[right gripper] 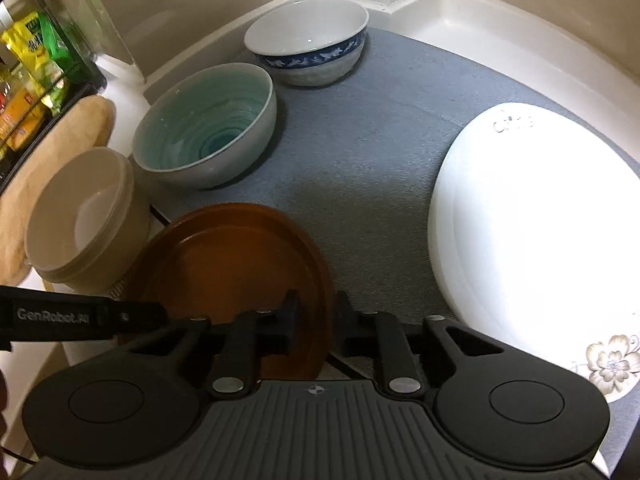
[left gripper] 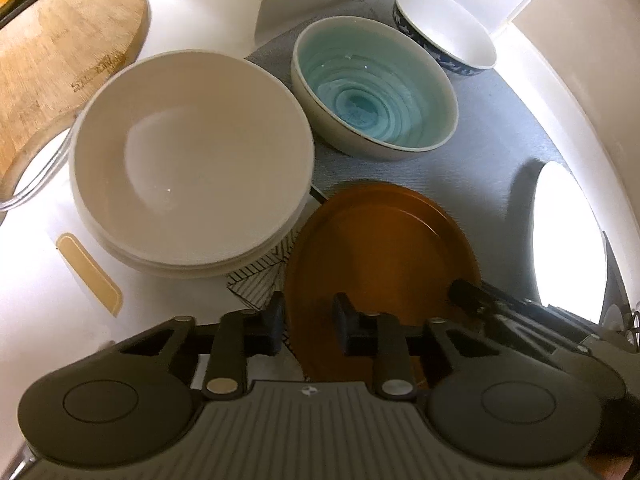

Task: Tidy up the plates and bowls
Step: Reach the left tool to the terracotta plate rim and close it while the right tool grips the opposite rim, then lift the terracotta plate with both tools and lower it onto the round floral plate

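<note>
White worktop [right gripper: 500, 40] w/ grey mat [right gripper: 360, 160] across centre frame; beige wall [right gripper: 180, 0] upper left. Shelf rack [right gripper: 36, 80] w/ packets far left, wooden board [left gripper: 52, 56] upper left.

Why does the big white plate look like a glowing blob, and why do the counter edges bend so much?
In the right wrist view, bright light washes out the white plate, leaving only its flower print at the edge. In the left wrist view, the same plate is a blank glare patch. Both views come through fisheye lenses, which curve the straight edges; the cream bowls look slightly blurred in the right wrist view.
</note>
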`<state>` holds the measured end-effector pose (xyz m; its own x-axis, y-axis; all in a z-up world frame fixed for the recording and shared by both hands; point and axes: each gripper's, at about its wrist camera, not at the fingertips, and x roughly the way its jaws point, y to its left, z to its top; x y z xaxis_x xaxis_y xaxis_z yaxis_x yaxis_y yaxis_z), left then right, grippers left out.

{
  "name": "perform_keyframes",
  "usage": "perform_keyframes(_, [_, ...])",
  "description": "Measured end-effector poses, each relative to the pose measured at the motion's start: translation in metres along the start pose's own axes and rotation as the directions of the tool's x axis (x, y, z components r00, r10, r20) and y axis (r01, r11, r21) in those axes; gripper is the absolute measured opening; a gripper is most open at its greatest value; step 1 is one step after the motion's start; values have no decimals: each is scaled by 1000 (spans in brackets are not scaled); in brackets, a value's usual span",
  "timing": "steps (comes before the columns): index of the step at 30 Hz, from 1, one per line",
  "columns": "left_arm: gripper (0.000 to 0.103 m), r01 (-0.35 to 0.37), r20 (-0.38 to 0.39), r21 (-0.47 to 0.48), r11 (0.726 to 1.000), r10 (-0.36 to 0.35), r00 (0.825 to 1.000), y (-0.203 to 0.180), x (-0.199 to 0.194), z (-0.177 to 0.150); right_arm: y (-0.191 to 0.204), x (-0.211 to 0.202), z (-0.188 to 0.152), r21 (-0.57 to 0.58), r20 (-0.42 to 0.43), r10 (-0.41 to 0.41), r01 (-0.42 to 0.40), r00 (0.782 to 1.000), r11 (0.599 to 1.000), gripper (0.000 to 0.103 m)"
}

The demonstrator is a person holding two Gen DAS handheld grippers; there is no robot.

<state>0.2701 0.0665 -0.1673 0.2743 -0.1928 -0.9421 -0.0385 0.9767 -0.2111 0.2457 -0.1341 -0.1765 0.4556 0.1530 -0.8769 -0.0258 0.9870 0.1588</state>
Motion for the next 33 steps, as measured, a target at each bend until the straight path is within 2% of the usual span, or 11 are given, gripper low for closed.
perform_keyframes(1, [19, 0, 4, 7, 1000, 0, 1000, 2, -1, -1, -2, -1, 1, 12, -3, -2, 2, 1000, 1000, 7])
perform_keyframes(2, [17, 6, 4, 11, 1000, -6, 1000, 4, -3, -1, -5, -3, 2, 30, -4, 6, -5, 1000, 1000, 7])
perform_keyframes(4, [16, 23, 8, 13, 1000, -23, 1000, 8, -8, -3, -8, -9, 4, 52, 1, 29, -29, 1000, 998, 6])
perform_keyframes(11, [16, 41, 38, 51, 998, -43, 998, 6, -29, -8, -1, -31, 2, 33, 47, 25, -27, 999, 999, 6])
perform_keyframes(15, [16, 48, 39, 114, 992, -53, 998, -6, -39, -11, -3, -49, -6, 47, 64, 16, -19, 998, 999, 6])
perform_keyframes(19, [16, 69, 42, 211, 975, -80, 996, -27, -48, -19, -12, -71, -20, 88, 89, -21, 13, 996, 996, 6])
perform_keyframes(22, [16, 95, 30, 295, 951, -108, 994, -46, -51, -26, -23, -90, -37, 130, 106, -62, 47, 992, 990, 6])
perform_keyframes(25, [16, 127, 6, 382, 915, -140, 990, -67, -51, -35, -36, -105, -55, 192, 112, -107, 84, 988, 978, 6])
perform_keyframes(33, [16, 201, -91, 573, 795, -182, 979, -119, -44, -70, -68, -133, -108, 357, 88, -211, 167, 973, 919, 7])
